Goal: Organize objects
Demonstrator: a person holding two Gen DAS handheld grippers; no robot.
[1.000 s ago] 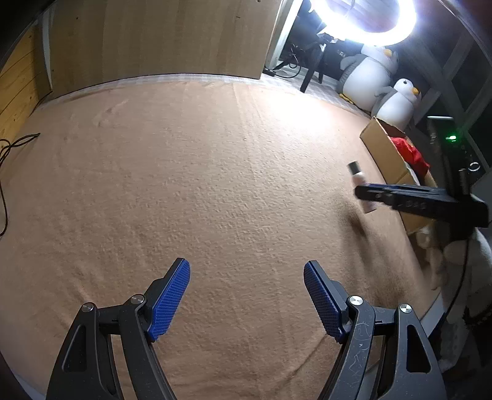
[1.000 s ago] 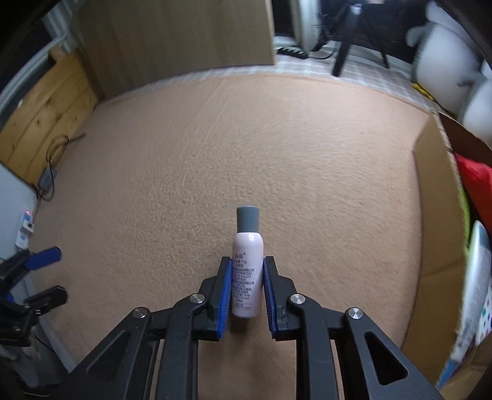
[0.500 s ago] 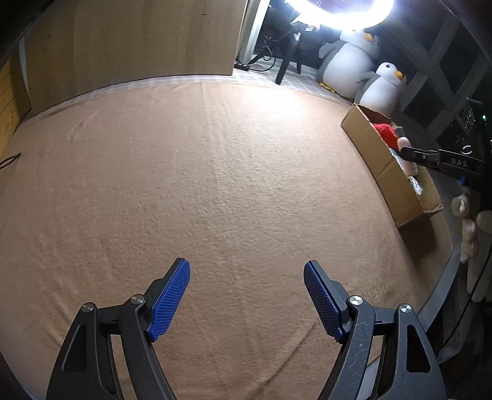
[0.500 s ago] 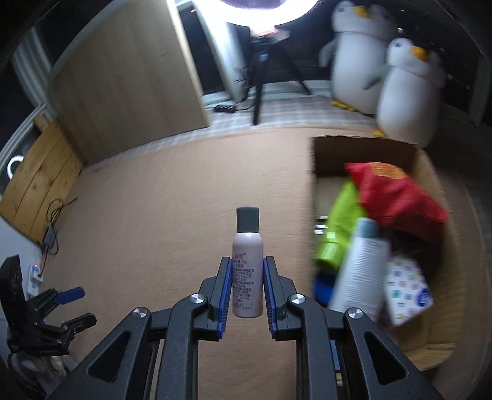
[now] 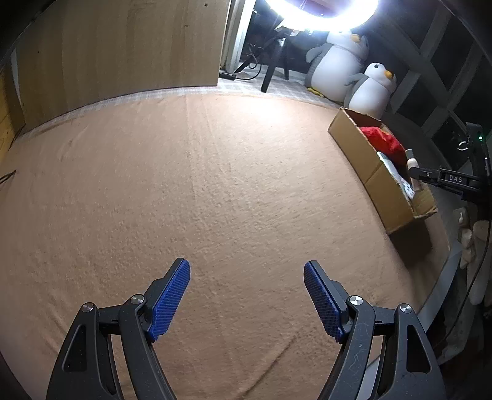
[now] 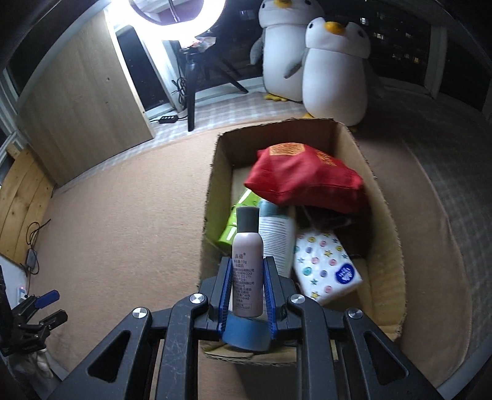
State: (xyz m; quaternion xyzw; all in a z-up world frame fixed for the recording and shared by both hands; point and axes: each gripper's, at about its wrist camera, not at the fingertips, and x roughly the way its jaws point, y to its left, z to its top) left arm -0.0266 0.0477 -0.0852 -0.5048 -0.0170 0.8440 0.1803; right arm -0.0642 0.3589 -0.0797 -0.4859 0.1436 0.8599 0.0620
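Big tan blanket (image 5: 190,184) covering pretty much the whole surface, bare out in front of the left gripper (image 5: 247,295). Wood panel (image 5: 120,46) along the far edge, ring light (image 6: 176,18) blazing on its tripod behind that, plus two plush penguins (image 6: 332,70) at the far right.

Next down in size: cardboard box (image 6: 384,221) on the right side of the blanket, open top, already stuffed. Red pouch (image 6: 304,181) with gold print lying across the far half, white bottle (image 6: 275,234) and green packet (image 6: 236,215) tucked under it on the left, tissue pack (image 6: 326,264) with coloured stars and dots plus a blue round logo near the front. Blue tape roll (image 6: 246,335) right at the near wall, under the fingers.

Right gripper (image 6: 247,289) clamped narrow on the small pink bottle (image 6: 247,270), upright, grey cap up, body squeezed between the two blue pads, hanging over the near-left corner of the box. Label on it mostly Chinese, too small to make out properly; "10g" and something like "NEW COGI ... CO.,LTD" just about legible. Seen from the left wrist, "DAS" printed on the side of that right gripper.

Left gripper spread wide, nothing between the pads, hovering over the near blanket.
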